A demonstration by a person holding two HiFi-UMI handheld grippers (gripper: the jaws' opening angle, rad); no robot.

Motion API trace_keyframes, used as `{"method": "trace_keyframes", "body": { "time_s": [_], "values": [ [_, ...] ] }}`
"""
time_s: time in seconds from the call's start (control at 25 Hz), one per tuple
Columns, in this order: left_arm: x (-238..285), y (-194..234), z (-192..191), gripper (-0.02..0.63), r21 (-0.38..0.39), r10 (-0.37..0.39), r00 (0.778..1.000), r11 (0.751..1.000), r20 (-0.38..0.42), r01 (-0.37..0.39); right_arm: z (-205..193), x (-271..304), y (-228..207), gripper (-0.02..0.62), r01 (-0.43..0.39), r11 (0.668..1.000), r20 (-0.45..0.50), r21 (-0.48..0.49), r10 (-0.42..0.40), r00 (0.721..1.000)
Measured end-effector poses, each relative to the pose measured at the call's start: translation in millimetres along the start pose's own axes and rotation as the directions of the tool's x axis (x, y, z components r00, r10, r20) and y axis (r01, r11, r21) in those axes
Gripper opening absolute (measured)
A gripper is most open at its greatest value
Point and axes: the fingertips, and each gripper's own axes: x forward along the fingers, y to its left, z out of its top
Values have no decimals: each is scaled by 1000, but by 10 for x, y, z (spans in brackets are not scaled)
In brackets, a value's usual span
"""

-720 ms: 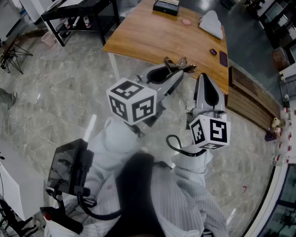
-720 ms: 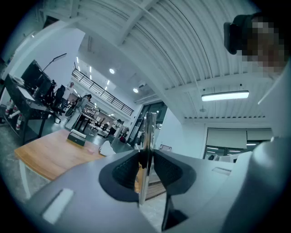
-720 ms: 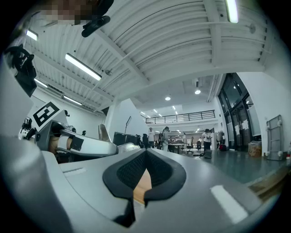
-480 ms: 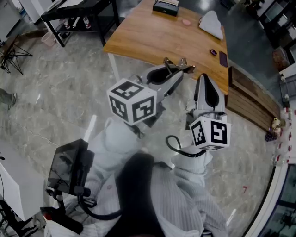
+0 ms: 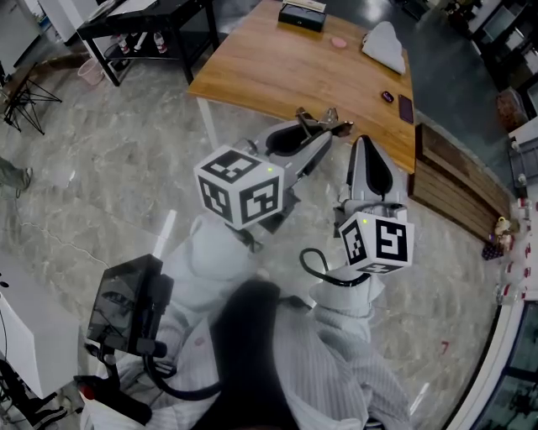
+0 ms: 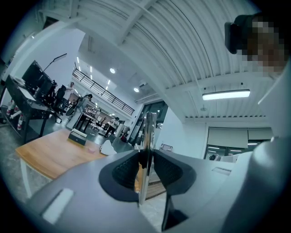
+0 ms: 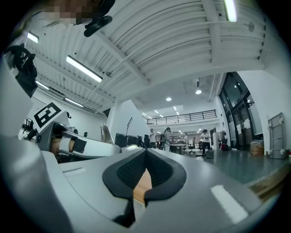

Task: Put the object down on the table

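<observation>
A small shiny metal object (image 5: 325,120) sticks out of my left gripper (image 5: 318,133), just off the near edge of the wooden table (image 5: 277,71). In the left gripper view the object (image 6: 148,132) is a thin upright metal strip, and the left gripper (image 6: 146,154) is shut on it with both pads pressing its sides. My right gripper (image 5: 365,143) hovers beside the left one, over the floor by the table's near corner. Seen from its own camera, the right gripper (image 7: 145,154) has its jaws together with nothing between them.
On the table lie a black box (image 5: 303,13), a pink disc (image 5: 339,39), a white cloth (image 5: 385,44), a dark phone (image 5: 405,106) and a small dark item (image 5: 387,95). A black bench (image 5: 151,25) stands at the left, and wooden planks (image 5: 458,189) lie at the right.
The right gripper has drifted slightly left and toward me. The left gripper and the metal object hold their place.
</observation>
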Motion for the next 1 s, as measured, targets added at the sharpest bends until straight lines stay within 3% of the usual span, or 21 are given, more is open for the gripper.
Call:
{"method": "trace_keyframes", "body": {
  "time_s": [0.56, 1.0],
  "values": [
    [93, 196, -241, 103, -43, 49, 999, 998, -20, -50, -308, 66, -132, 14, -14, 998, -32, 56, 16, 999],
    [1557, 1525, -160, 103, -113, 20, 996, 993, -89, -30, -805, 1642, -1126, 14, 79, 993, -77, 82, -73, 994]
  ]
}}
